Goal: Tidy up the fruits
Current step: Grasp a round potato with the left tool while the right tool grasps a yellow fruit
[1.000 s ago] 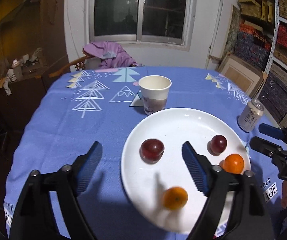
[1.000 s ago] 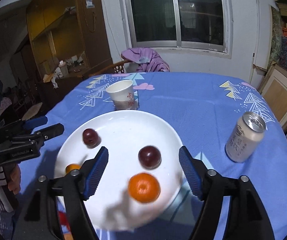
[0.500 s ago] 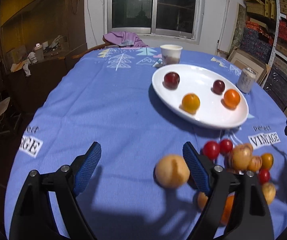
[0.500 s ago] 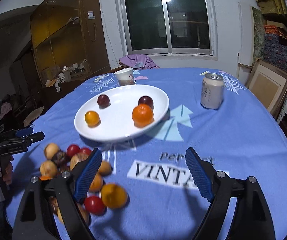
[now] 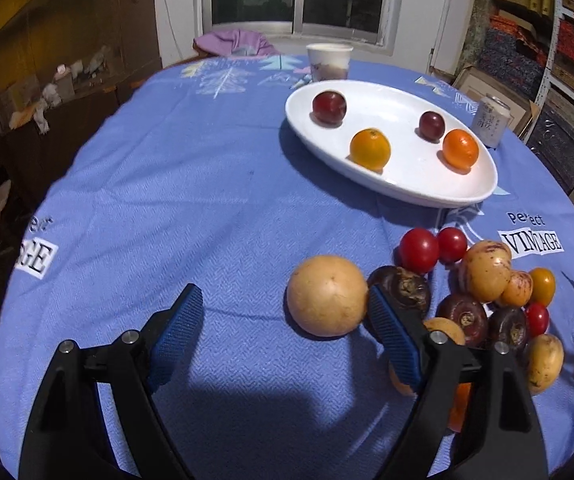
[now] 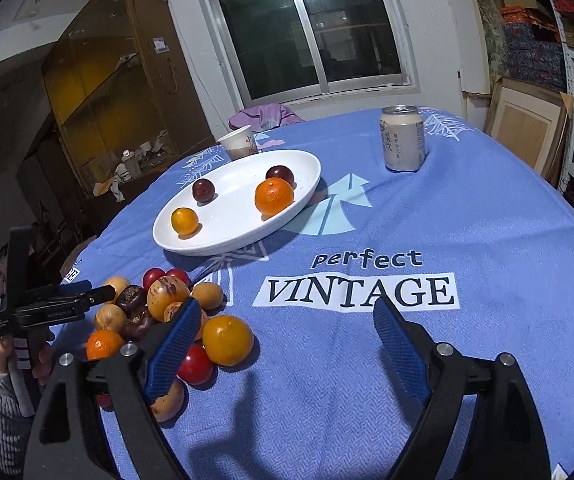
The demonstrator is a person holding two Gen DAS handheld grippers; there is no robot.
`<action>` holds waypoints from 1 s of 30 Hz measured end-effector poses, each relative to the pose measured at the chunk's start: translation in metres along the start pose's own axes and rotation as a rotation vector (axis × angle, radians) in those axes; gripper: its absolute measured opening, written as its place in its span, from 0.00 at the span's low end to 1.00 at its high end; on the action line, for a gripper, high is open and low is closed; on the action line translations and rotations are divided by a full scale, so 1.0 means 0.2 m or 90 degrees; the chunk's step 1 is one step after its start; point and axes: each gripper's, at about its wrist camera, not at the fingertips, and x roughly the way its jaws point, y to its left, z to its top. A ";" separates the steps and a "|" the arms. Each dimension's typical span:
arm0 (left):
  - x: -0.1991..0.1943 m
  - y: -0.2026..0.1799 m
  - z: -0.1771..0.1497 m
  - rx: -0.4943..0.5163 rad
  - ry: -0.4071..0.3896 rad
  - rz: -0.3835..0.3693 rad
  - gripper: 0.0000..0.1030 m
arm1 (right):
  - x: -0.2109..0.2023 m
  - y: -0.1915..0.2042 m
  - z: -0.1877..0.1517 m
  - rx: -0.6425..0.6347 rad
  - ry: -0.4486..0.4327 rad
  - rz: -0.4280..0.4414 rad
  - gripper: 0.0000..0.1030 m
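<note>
1. Loose pile of fruit (image 5: 483,300) on the bench (image 5: 207,200), just ahead of the left tool (image 5: 283,312) and to its right: red tomatoes (image 5: 419,250), dark brown round fruits (image 5: 401,290), speckled yellow ones (image 5: 485,270), small oranges.
2. Large pale yellow round fruit (image 5: 327,295) at the pile's near-left edge, right against the inner face of the left tool's right finger, not pinched.
3. Left tool spread wide, empty, low over the blue cloth.
4. Right tool (image 6: 283,326) likewise spread wide and empty; left finger over the pile's edge, beside a yellow-orange fruit (image 6: 227,340) and a red tomato (image 6: 195,366); right finger over the "VINTAGE" print (image 6: 361,292).
5. White plate (image 6: 243,236) farther ahead of both tools, apart from the pile; on it two dark red plums (image 6: 203,190), one yellow-orange citrus (image 6: 185,221), one deeper orange citrus (image 6: 273,197).
6. Paper cup (image 6: 239,146) just beyond the plate's far rim; drink can (image 6: 403,143) upright ahead of the right tool, to the plate's right.
7. Left tool also seen in the right wrist view at far left, held in a hand (image 6: 35,356) with a grey sleeve.
</note>
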 end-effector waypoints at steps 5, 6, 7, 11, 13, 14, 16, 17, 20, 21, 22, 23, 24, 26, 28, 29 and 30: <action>0.01 -0.06 0.00 0.029 0.002 0.041 0.83 | 0.00 -0.02 0.00 0.014 0.002 -0.016 0.91; 0.01 -0.08 0.00 0.038 0.001 0.055 0.83 | 0.01 -0.01 -0.01 0.012 0.006 -0.019 0.91; 0.01 -0.09 0.00 0.041 -0.001 0.063 0.83 | 0.02 0.00 -0.01 0.005 0.012 -0.021 0.91; 0.01 -0.09 0.01 0.030 0.003 0.062 0.82 | 0.02 0.05 -0.01 -0.026 0.014 -0.031 0.91; 0.01 -0.09 0.01 0.025 0.004 0.055 0.79 | 0.02 0.06 -0.01 -0.033 0.016 -0.033 0.91; 0.01 -0.08 0.01 0.024 0.004 0.046 0.72 | 0.03 0.06 -0.02 -0.036 0.017 -0.033 0.91; 0.00 -0.10 0.01 0.028 0.002 0.024 0.64 | 0.02 0.07 -0.02 -0.039 0.014 -0.038 0.91; 0.00 -0.10 0.01 0.032 0.001 0.021 0.59 | 0.02 0.07 -0.02 -0.039 0.014 -0.037 0.91; 0.01 -0.12 0.01 0.039 0.003 0.015 0.56 | 0.03 0.08 -0.03 -0.043 0.025 -0.032 0.91; 0.01 -0.11 0.02 0.035 0.007 0.012 0.56 | 0.03 0.08 -0.03 -0.046 0.027 -0.033 0.91; 0.02 -0.11 0.02 0.029 0.009 0.006 0.56 | 0.03 0.09 -0.03 -0.051 0.029 -0.035 0.91; 0.03 -0.10 0.03 0.025 0.008 0.003 0.56 | 0.03 0.10 -0.03 -0.055 0.029 -0.035 0.91; 0.06 -0.10 0.04 0.021 0.012 0.000 0.56 | 0.03 0.10 -0.03 -0.060 0.030 -0.037 0.91; 0.09 -0.09 0.05 0.010 0.020 -0.008 0.55 | 0.04 0.12 -0.03 -0.071 0.031 -0.040 0.91; 0.09 -0.09 0.05 0.008 0.023 -0.023 0.51 | 0.04 0.13 -0.04 -0.081 0.038 -0.041 0.91; 0.09 -0.08 0.05 0.007 0.024 -0.030 0.49 | 0.05 0.14 -0.04 -0.086 0.045 -0.041 0.91; 0.09 -0.08 0.04 0.007 0.023 -0.035 0.48 | 0.06 0.15 -0.05 -0.095 0.056 -0.040 0.91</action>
